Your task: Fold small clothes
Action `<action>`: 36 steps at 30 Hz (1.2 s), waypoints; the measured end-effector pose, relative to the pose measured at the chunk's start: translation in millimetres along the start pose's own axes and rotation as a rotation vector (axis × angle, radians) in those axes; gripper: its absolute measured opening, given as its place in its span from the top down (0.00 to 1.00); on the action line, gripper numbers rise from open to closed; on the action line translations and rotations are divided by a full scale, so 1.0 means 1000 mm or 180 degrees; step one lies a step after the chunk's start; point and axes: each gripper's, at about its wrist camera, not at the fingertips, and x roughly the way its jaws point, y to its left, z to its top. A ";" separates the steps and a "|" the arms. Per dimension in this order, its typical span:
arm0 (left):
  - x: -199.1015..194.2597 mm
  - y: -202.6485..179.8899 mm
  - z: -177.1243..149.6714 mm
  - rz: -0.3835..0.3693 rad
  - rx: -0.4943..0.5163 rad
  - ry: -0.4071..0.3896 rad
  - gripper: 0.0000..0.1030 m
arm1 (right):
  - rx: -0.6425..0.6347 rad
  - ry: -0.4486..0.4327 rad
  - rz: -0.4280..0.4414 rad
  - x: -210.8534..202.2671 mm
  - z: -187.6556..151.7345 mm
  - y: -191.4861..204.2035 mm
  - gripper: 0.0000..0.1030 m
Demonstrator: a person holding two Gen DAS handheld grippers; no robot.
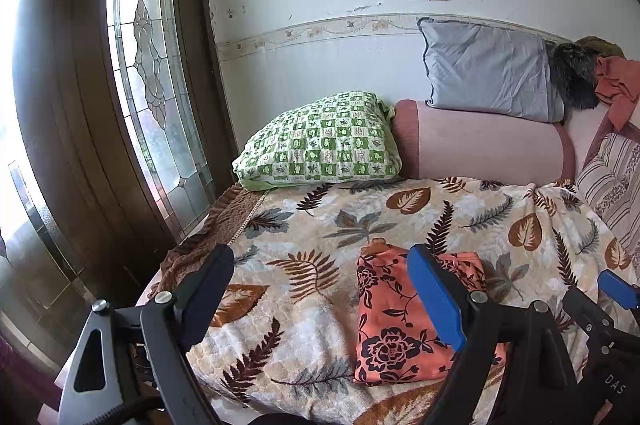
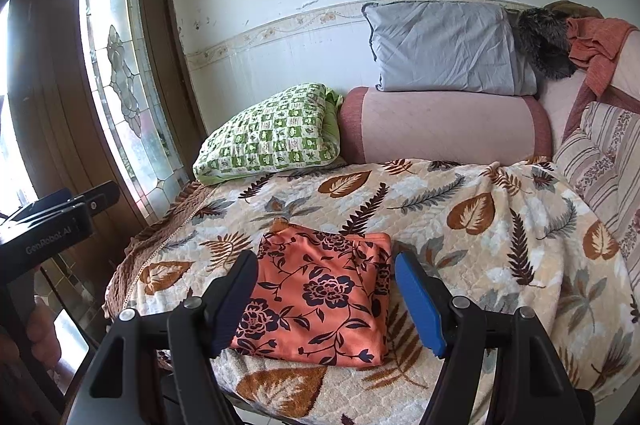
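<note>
Leaf-print blanket (image 2: 460, 225) — covers the bed or sofa surface; serves as the folding ground. It runs from the near edge back to the pink bolster (image 2: 448, 125).

Grey pillow (image 2: 444, 49) on top of the bolster; green checked pillow (image 2: 268, 137) leaning beside it, near the glazed door (image 1: 148, 65). None of these is part of the work.

Orange floral garment (image 2: 324, 293) — the task's item. It lies flat on the blanket near the front edge, in a compact, roughly square packet with tidy sides; a small tab of cloth pokes out at its far left corner. Judged folded, or all but.

Left gripper (image 1: 320, 289) — jaws spread wide, nothing between them; it hovers over bare blanket just left of the garment, clear of it.

Right gripper (image 2: 326, 293) — jaws parted, empty; the garment shows between the fingers but beneath them, not pinched.

Step in hand, as judged: the release after the last fold. Next move calls for either tucking in the stray tab and smoothing the packet, or fetching another piece — no other small garment is clearly identifiable in view.
</note>
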 end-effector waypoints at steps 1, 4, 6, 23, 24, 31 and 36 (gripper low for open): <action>0.000 0.000 0.000 -0.0003 0.0005 0.0003 0.14 | 0.0001 0.0005 -0.0005 0.001 0.000 0.000 0.28; 0.001 -0.001 0.000 -0.0004 0.0007 0.0008 0.14 | 0.0013 0.0044 -0.0013 0.004 -0.001 -0.001 0.28; 0.002 -0.001 0.000 -0.0010 0.0009 0.0013 0.14 | 0.0013 0.0063 -0.0013 0.006 -0.002 0.000 0.28; 0.011 -0.005 -0.001 -0.0157 0.0016 0.0046 0.14 | -0.0049 0.0088 0.0025 0.015 -0.001 0.004 0.28; 0.012 -0.005 -0.001 -0.0170 0.0012 0.0054 0.14 | -0.0046 0.0094 0.0023 0.016 -0.001 0.004 0.28; 0.020 -0.006 -0.002 -0.0244 0.0010 0.0048 0.14 | -0.0060 0.0120 0.0029 0.028 0.002 0.007 0.28; 0.029 -0.007 -0.002 -0.0301 0.0025 0.0078 0.14 | -0.0055 0.0128 0.0017 0.036 0.004 0.011 0.28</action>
